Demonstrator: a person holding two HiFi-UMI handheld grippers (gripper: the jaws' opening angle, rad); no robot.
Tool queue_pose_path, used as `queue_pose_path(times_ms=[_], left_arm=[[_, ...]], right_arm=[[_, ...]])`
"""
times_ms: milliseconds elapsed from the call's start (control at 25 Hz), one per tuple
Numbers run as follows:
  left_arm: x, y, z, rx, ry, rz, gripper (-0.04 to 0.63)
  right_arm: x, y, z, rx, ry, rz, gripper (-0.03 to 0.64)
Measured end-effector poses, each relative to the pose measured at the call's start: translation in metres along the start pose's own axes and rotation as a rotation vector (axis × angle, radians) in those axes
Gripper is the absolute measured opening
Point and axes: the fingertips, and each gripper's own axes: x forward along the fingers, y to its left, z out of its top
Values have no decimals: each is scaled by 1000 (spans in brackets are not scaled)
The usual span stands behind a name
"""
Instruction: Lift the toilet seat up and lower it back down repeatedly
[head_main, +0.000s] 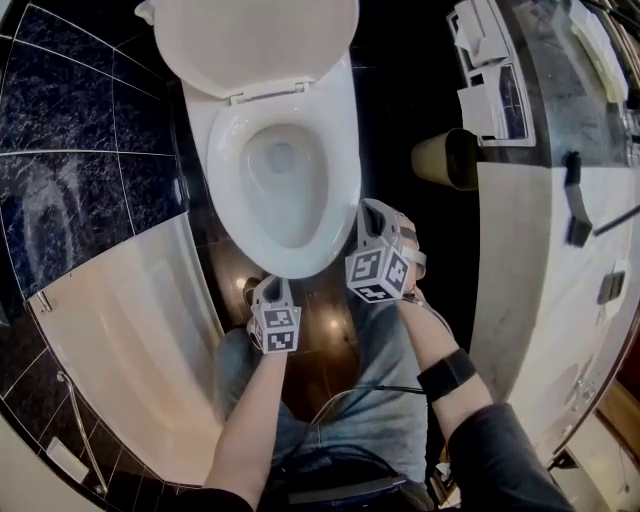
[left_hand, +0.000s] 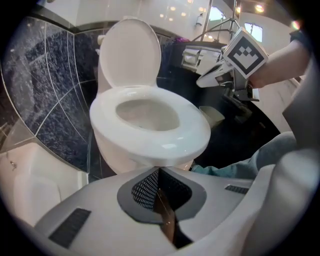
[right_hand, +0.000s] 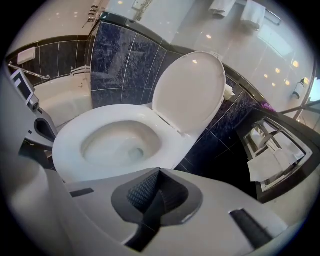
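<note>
Left tool (left_hand: 159, 170) and right tool (right_hand: 160, 171), jaws closed together and empty, hover near the toilet's front rim. The toilet seat (head_main: 225, 175) lies flat on the bowl. Beyond it, the lid (head_main: 255, 40) stands raised.

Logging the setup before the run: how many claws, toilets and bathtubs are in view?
Claws: 2 (left claw, right claw)
Toilet: 1
Bathtub: 1
Total: 4
</note>
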Motion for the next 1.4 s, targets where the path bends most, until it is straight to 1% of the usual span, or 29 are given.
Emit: queue_pose_path(times_ms=[80, 160, 240, 360, 480, 560, 680, 840, 1080, 1240, 1400], left_arm=[[3, -1, -8, 0, 18, 0, 0], [4, -5, -2, 32, 5, -15, 0], [4, -7, 4, 25, 2, -18, 0], [-3, -4, 18, 16, -12, -8, 0], [-18, 2, 39, 17, -40, 10, 0], [-37, 8, 64, 30, -73, 24, 0], [-77, 15, 123, 67, -149, 36, 0], [-148, 23, 203, 98, -251, 64, 0], [-261, 20, 307, 104, -398, 98, 0], [-323, 12, 355, 107, -474, 120, 0], [-362, 15, 379, 100, -522, 157, 0]], right_arm=[[1, 3, -6, 7, 7, 4, 21], [3, 4, -9, 15, 10, 8, 21], [3, 4, -8, 26, 11, 8, 21], [-2, 3, 0, 41, 6, 11, 21], [-14, -6, 18, 56, -13, 15, 21], [-26, -13, 32, 84, -32, 28, 21], [-52, -31, 61, 116, -71, 43, 21], [-102, -60, 109, 180, -147, 67, 21], [-188, -114, 181, 286, -248, 78, 21], [-230, -145, 208, 325, -301, 83, 21], [-261, -167, 224, 354, -335, 91, 21]])
